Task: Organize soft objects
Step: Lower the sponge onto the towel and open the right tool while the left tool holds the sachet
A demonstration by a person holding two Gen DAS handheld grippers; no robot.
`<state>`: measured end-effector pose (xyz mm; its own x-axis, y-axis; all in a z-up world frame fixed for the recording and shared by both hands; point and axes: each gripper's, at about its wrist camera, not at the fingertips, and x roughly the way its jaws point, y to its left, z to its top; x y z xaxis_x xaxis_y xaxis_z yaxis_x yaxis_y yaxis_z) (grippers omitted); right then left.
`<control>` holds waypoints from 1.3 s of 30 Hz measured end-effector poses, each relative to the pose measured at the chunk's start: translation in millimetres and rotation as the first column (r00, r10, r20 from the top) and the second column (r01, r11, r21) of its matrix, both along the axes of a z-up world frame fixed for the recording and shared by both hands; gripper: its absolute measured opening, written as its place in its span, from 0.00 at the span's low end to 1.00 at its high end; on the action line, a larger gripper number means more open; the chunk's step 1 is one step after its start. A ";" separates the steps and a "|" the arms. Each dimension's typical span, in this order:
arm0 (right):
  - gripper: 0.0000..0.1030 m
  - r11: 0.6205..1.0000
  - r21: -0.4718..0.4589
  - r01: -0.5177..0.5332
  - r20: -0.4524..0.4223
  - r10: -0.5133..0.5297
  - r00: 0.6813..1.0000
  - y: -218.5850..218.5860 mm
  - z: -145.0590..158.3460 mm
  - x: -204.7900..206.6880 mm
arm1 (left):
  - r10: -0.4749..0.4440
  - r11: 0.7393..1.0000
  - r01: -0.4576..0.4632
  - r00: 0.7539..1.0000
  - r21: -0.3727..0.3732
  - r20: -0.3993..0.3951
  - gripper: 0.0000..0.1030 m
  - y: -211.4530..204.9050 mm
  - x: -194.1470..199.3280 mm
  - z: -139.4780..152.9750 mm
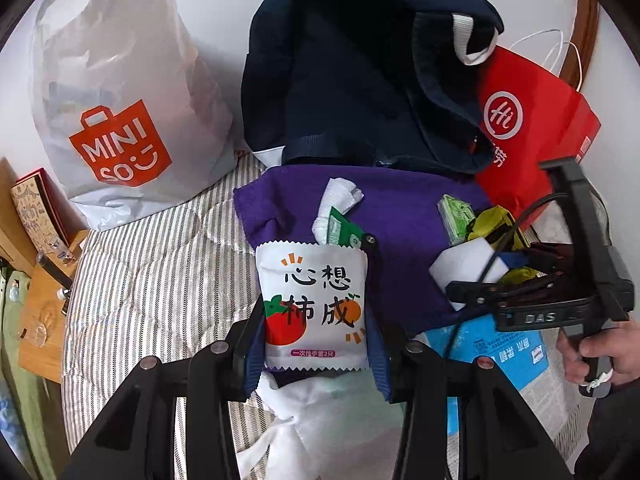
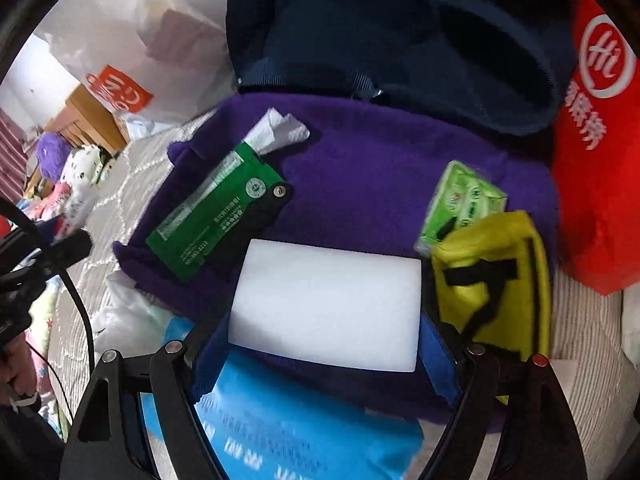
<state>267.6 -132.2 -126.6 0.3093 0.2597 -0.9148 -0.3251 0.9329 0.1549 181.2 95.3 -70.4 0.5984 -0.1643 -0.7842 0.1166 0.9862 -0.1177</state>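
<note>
Left gripper (image 1: 316, 344): you hold it low and centre in the left wrist view, pointing forward over the bed. Its blue-padded fingers (image 1: 379, 364) are clenched on the sides of a white sachet (image 1: 314, 306), which stands upright between them.

White sachet: printed with black Chinese characters, a red persimmon at lower left and an orange fruit at right; serrated top and bottom edges. It sits at frame centre, over the near edge of the purple cloth (image 1: 404, 216).

Right gripper (image 2: 326, 344): held low and centre in the right wrist view, pointing forward over the purple cloth. Its blue fingers (image 2: 438, 360) grasp a white foam block (image 2: 326, 306) by its two short ends. In the left wrist view your right hand (image 1: 596, 354) appears at lower right, wrapped around the gripper handle.

White foam block: plain, rectangular, unmarked, lying flat between the fingers at frame centre.

Purple cloth: spread on the striped bedcover (image 1: 152, 272), mid-frame. On it lie:
- green tissue packet (image 2: 218, 210), left of centre, white tissue protruding from its upper end;
- light green packet (image 2: 460, 204), right of centre;
- yellow pouch (image 2: 494, 276) with black strap, touching the light green packet, lower right.

Behind the cloth: navy backpack (image 1: 360, 80), upper centre; red paper bag (image 1: 532, 128), upper right; white MINISO bag (image 1: 120, 100), upper left.

Blue packet (image 2: 280, 428): lower centre, beneath the right gripper.
</note>
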 end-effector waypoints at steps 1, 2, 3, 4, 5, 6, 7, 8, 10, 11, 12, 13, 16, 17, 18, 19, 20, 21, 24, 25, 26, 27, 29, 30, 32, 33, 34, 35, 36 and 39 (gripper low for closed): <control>0.80 1.000 -0.008 -0.001 -0.014 0.000 1.000 2.8 -4.9 4.1 | 0.002 1.000 -0.002 1.000 -0.002 0.000 0.41 1.3 0.9 -0.8; 0.80 1.000 -0.014 -0.002 -0.022 0.002 1.000 4.6 -7.3 6.9 | 0.005 1.000 -0.005 1.000 -0.006 -0.001 0.41 2.8 1.6 -1.7; 0.80 1.000 -0.023 -0.004 -0.034 0.003 0.999 6.5 -11.1 10.3 | 0.005 1.000 -0.005 1.000 -0.009 0.000 0.41 3.5 2.0 -2.1; 0.80 1.000 -0.030 -0.004 -0.042 0.003 0.999 7.8 -13.4 12.4 | 0.004 1.000 -0.004 1.000 -0.011 -0.001 0.41 4.0 2.5 -2.7; 0.80 0.999 -0.040 -0.009 -0.057 0.006 0.998 9.8 -17.1 15.0 | 0.003 1.000 -0.003 1.000 -0.012 0.000 0.41 4.5 3.2 -2.9; 0.80 0.999 -0.049 -0.011 -0.069 0.007 0.998 11.6 -20.8 17.1 | 0.001 1.000 -0.001 1.000 -0.014 0.001 0.41 4.7 3.7 -3.2; 0.80 0.999 -0.053 -0.011 -0.077 0.007 0.997 12.8 -23.7 18.6 | -0.002 1.000 0.002 1.000 -0.017 0.002 0.41 4.5 4.2 -3.3; 0.80 0.998 -0.057 -0.013 -0.086 0.008 0.996 14.0 -26.7 20.1 | -0.004 1.000 0.004 1.000 -0.017 0.003 0.41 4.3 4.8 -3.9; 0.80 0.998 -0.064 -0.012 -0.094 0.006 0.996 14.8 -30.7 20.8 | -0.005 1.000 0.005 1.000 -0.020 0.000 0.41 4.3 5.7 -5.6; 0.81 0.998 -0.062 -0.012 -0.093 0.007 0.996 14.6 -31.1 20.8 | -0.004 1.000 0.004 1.000 -0.021 -0.002 0.41 4.7 6.0 -6.4; 0.81 0.998 -0.061 -0.013 -0.093 0.007 0.996 14.1 -30.9 20.7 | -0.005 1.000 0.005 1.000 -0.021 -0.005 0.41 5.1 6.2 -7.3; 0.81 0.998 -0.058 -0.016 -0.095 0.010 0.995 13.8 -31.0 20.8 | -0.003 1.000 0.003 1.000 -0.020 -0.006 0.41 5.5 6.2 -7.8; 0.82 0.999 -0.040 -0.014 -0.116 0.010 0.993 10.8 -33.6 22.6 | -0.001 1.000 0.001 1.000 -0.021 -0.009 0.41 6.9 6.1 -8.6; 0.83 0.999 -0.030 -0.016 -0.131 0.012 0.991 9.8 -35.2 23.2 | -0.001 1.000 0.001 1.000 -0.021 -0.008 0.41 7.0 5.8 -8.4; 0.83 1.000 -0.027 -0.016 -0.135 0.012 0.991 9.0 -35.5 23.7 | -0.001 1.000 0.001 1.000 -0.023 -0.010 0.41 7.3 5.6 -8.4; 0.83 1.000 -0.022 -0.014 -0.137 0.011 0.991 8.0 -34.8 23.4 | 0.000 1.000 0.000 1.000 -0.022 -0.011 0.41 7.4 5.6 -8.4; 0.83 1.000 -0.016 -0.011 -0.141 0.009 0.990 7.1 -34.1 23.1 | 0.001 1.000 -0.001 1.000 -0.020 -0.013 0.41 7.1 5.4 -8.3; 0.83 1.000 -0.011 -0.006 -0.144 0.005 0.990 5.9 -33.2 22.8 | 0.001 1.000 -0.002 1.000 -0.019 -0.014 0.41 7.1 5.1 -8.1; 0.83 1.000 -0.006 -0.001 -0.147 0.000 0.989 2.8 -28.9 19.6 | -0.001 1.000 0.001 1.000 -0.019 -0.015 0.41 6.9 4.5 -7.1; 0.83 1.000 -0.004 0.000 -0.142 -0.001 0.990 1.6 -26.1 17.9 | 0.000 1.000 0.000 1.000 -0.018 -0.015 0.41 6.6 4.4 -6.9; 0.83 1.000 -0.002 0.001 -0.136 -0.001 0.991 0.3 -22.4 15.5 | 0.001 1.000 -0.001 1.000 -0.017 -0.017 0.41 6.2 4.4 -7.1; 0.83 1.000 -0.003 -0.002 -0.127 0.001 0.992 -1.2 -17.8 13.1 | 0.002 1.000 -0.003 1.000 -0.017 -0.018 0.41 6.0 4.6 -7.2; 0.83 1.000 0.001 -0.004 -0.108 0.004 0.994 -3.5 -7.9 10.8 | 0.004 1.000 -0.004 1.000 -0.018 -0.024 0.41 5.1 5.4 -7.7; 0.83 1.000 0.004 -0.004 -0.101 0.004 0.995 -5.6 -3.6 9.4 | 0.003 1.000 -0.004 1.000 -0.015 -0.025 0.41 3.6 6.1 -7.5; 0.83 1.000 0.015 -0.003 -0.082 0.004 0.997 -9.7 5.9 5.2 | -0.003 1.000 0.002 1.000 -0.017 -0.028 0.41 0.7 6.7 -6.8; 0.83 1.000 0.022 -0.001 -0.073 0.003 0.997 -12.8 10.6 3.2 | -0.005 1.000 0.004 1.000 -0.017 -0.028 0.41 -0.8 7.2 -6.4; 0.83 0.999 0.034 0.002 -0.059 0.000 0.998 -17.2 17.6 0.1 | -0.007 1.000 0.007 1.000 -0.016 -0.029 0.41 -2.3 7.8 -6.0; 0.83 0.999 0.042 0.004 -0.048 -0.002 0.999 -20.5 22.8 -2.5 | -0.010 1.000 0.009 0.999 -0.014 -0.031 0.41 -4.7 8.5 -5.5; 0.83 0.999 0.049 0.008 -0.036 -0.007 0.999 -22.5 28.9 -5.4 | -0.014 1.000 0.014 0.999 -0.013 -0.032 0.41 -8.0 9.6 -5.1; 0.83 0.996 0.080 0.029 -0.002 -0.029 1.000 -39.3 43.0 -11.5 | -0.021 1.000 0.020 0.999 -0.019 -0.036 0.41 -18.1 13.7 -4.9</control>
<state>256.1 -171.5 -83.6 0.3171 0.3225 -0.8919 -0.2976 0.9267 0.2293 194.9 77.3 -75.3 0.5659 -0.1911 -0.8020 0.1322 0.9812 -0.1405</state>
